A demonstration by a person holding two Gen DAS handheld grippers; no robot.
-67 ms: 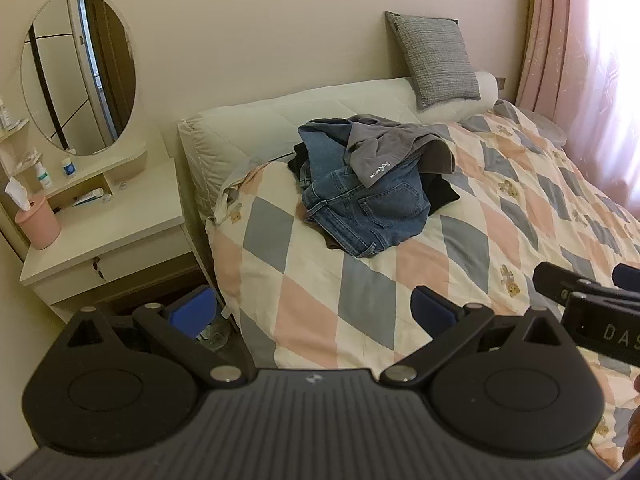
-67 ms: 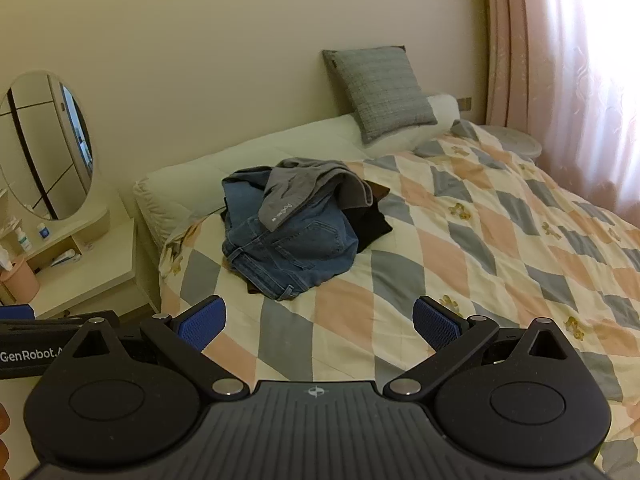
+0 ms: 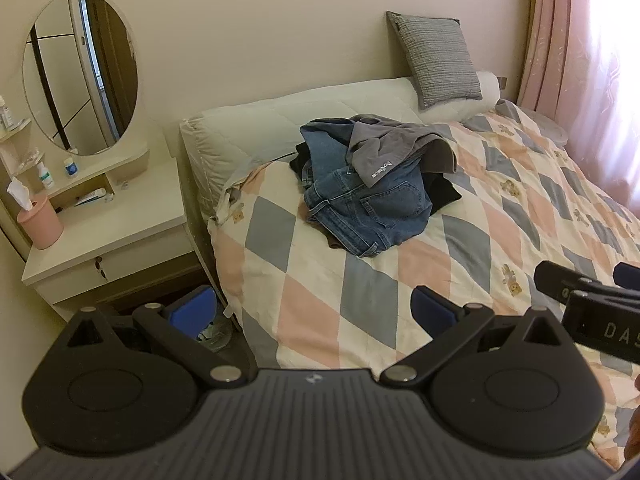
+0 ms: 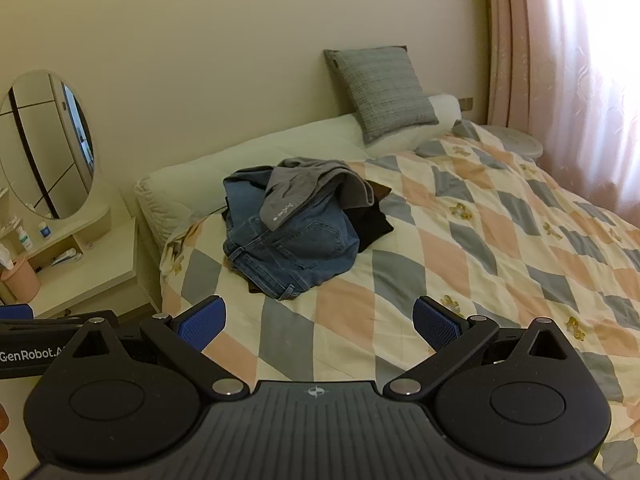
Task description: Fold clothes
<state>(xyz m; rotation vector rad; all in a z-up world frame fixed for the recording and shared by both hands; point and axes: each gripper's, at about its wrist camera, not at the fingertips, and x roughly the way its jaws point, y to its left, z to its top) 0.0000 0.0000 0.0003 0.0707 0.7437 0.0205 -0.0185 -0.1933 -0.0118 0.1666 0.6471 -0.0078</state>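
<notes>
- The bed's pink, grey and cream diamond-patterned quilt (image 4: 500,248) carried a crumpled heap near its pillow end: blue denim jeans (image 4: 296,248), a grey garment (image 4: 308,188) on top and dark clothing beneath, none of it folded.
- The left gripper (image 3: 310,310) and the right gripper (image 4: 320,320) hovered well short of the heap, jaws wide and empty; folding looked unstarted.
- Readable writing: "GenRobot" and "DAS" on the gripper bodies; the grey garment's small white logo was illegible.

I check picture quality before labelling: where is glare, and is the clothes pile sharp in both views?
Left wrist view: curtain overexposed at the right, clothes pile sharp. Right wrist view: same curtain glare, pile sharp; fisheye bends the edges.
</notes>
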